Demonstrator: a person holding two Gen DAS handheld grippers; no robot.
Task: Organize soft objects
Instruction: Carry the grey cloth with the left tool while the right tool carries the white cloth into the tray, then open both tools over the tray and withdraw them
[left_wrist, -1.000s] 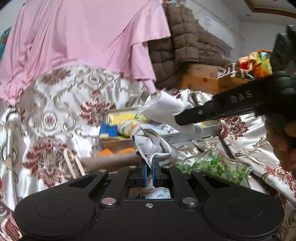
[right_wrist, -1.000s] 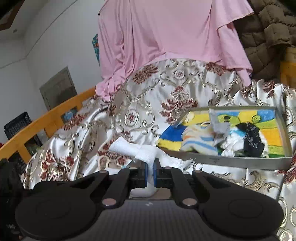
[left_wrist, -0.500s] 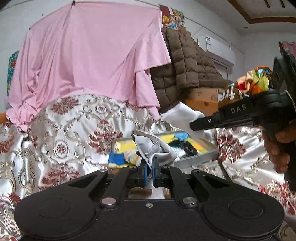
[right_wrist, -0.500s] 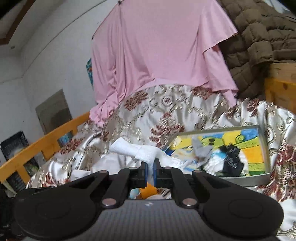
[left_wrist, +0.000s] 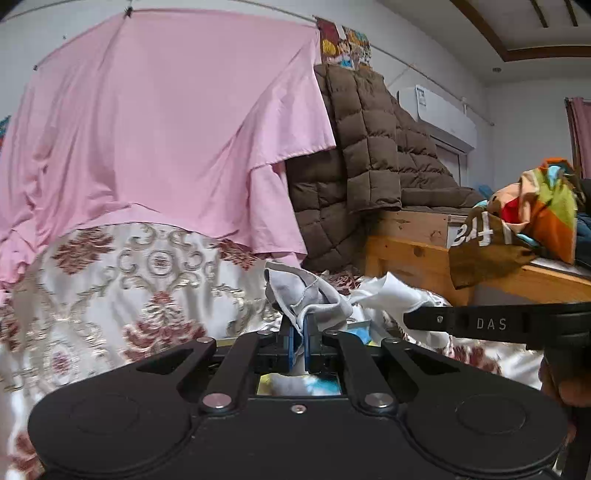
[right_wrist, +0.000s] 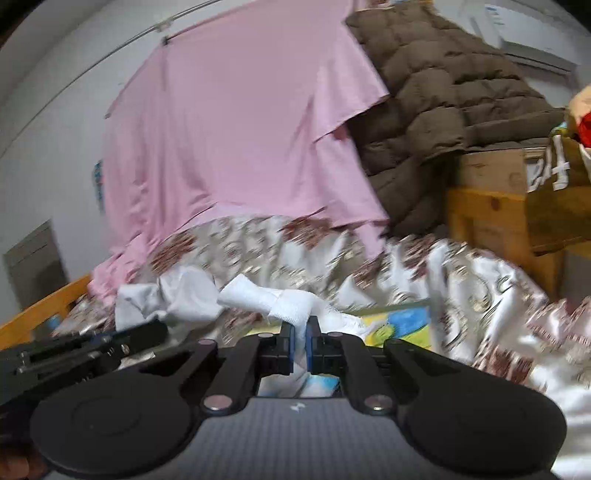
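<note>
My left gripper (left_wrist: 299, 326) is shut on a crumpled grey cloth (left_wrist: 303, 291) that bunches above its tips. In the left wrist view my right gripper (left_wrist: 410, 319) reaches in from the right, level with it, pinching a white cloth (left_wrist: 391, 295). The right wrist view shows that gripper (right_wrist: 300, 332) shut on the white ribbed cloth (right_wrist: 273, 299). The left gripper (right_wrist: 159, 332) comes in low on the left with the grey cloth (right_wrist: 173, 295). Both are raised above a colourful-bottomed tray (right_wrist: 402, 321), which is mostly hidden behind the gripper bodies.
A floral satin bedspread (left_wrist: 147, 280) covers the bed. A pink sheet (left_wrist: 166, 129) and a brown quilted jacket (left_wrist: 369, 147) hang behind it. A wooden frame (left_wrist: 406, 251) with a pile of colourful clothes (left_wrist: 535, 214) stands to the right.
Both grippers have lifted away from the tray with their cloths still held. The tray has sunk to the bottom of both views, and the right view has swung and blurred.
</note>
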